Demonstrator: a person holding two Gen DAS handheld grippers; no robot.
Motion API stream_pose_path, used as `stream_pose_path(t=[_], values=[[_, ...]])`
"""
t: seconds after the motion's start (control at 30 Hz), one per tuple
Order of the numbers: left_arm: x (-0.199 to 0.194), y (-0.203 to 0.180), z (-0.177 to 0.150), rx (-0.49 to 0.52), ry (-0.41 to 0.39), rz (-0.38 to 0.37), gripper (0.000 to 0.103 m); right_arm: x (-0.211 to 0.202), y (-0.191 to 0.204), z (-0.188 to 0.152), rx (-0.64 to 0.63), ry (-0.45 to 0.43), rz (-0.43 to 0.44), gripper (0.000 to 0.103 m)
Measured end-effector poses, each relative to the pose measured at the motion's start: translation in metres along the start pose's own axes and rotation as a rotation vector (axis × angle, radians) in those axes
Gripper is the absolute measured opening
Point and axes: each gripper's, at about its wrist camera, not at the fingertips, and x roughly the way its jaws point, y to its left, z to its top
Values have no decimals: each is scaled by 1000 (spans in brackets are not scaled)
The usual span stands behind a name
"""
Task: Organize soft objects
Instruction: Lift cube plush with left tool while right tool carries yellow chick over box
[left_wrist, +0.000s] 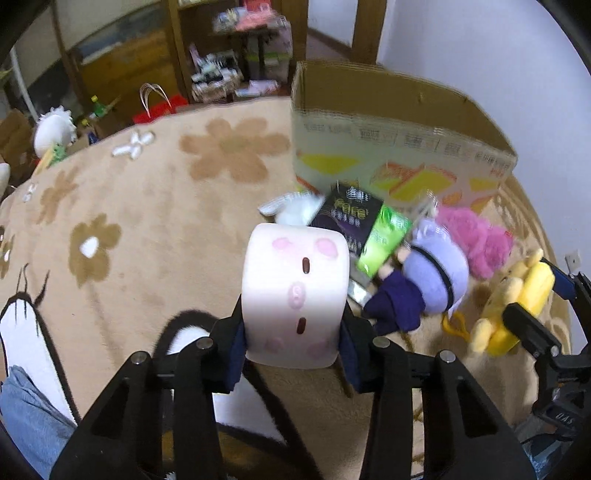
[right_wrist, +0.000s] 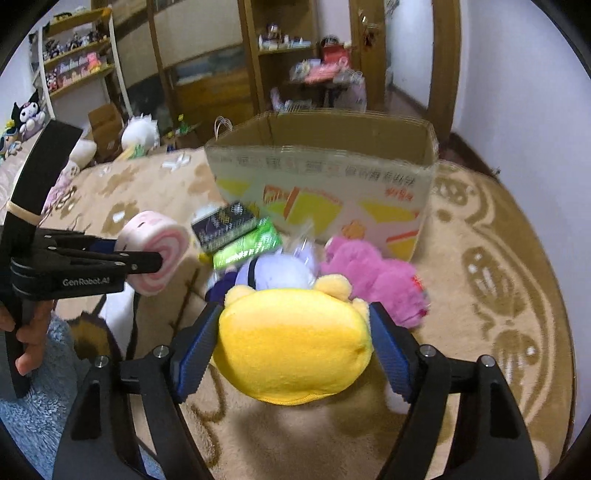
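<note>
My left gripper (left_wrist: 291, 332) is shut on a white-and-pink roll cake plush (left_wrist: 295, 291), held above the carpet; it also shows in the right wrist view (right_wrist: 153, 254). My right gripper (right_wrist: 291, 343) is shut on a yellow bear plush (right_wrist: 291, 347), seen from the left wrist view at the right (left_wrist: 517, 306). An open cardboard box (right_wrist: 325, 184) stands behind on the carpet. A purple plush (right_wrist: 273, 269), a pink plush (right_wrist: 373, 277) and a white plush (left_wrist: 295, 208) lie in front of the box.
A dark packet (right_wrist: 221, 223) and a green packet (right_wrist: 251, 247) lie among the plushes. The beige flower carpet (left_wrist: 147, 221) spreads to the left. Wooden shelves (right_wrist: 280, 55) and clutter stand behind; a white wall is on the right.
</note>
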Motion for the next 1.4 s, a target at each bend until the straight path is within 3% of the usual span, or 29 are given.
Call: stream_pose_path(t=[0.2, 0.4, 0.6, 0.93, 1.4], values=[[-42, 3, 0, 24, -175, 8, 41, -32, -4, 13, 1, -145, -71, 83], [-80, -6, 3, 71, -368, 50, 41, -45, -8, 28, 18, -224, -119, 83], [-101, -13, 16, 80, -508, 67, 41, -54, -11, 52, 23, -300, -165, 83], [-95, -23, 55, 108, -581, 92, 41, -50, -19, 90, 39, -394, -287, 83], [-58, -42, 103, 151, -608, 61, 42, -29, -52, 132, 122, -441, -298, 84]])
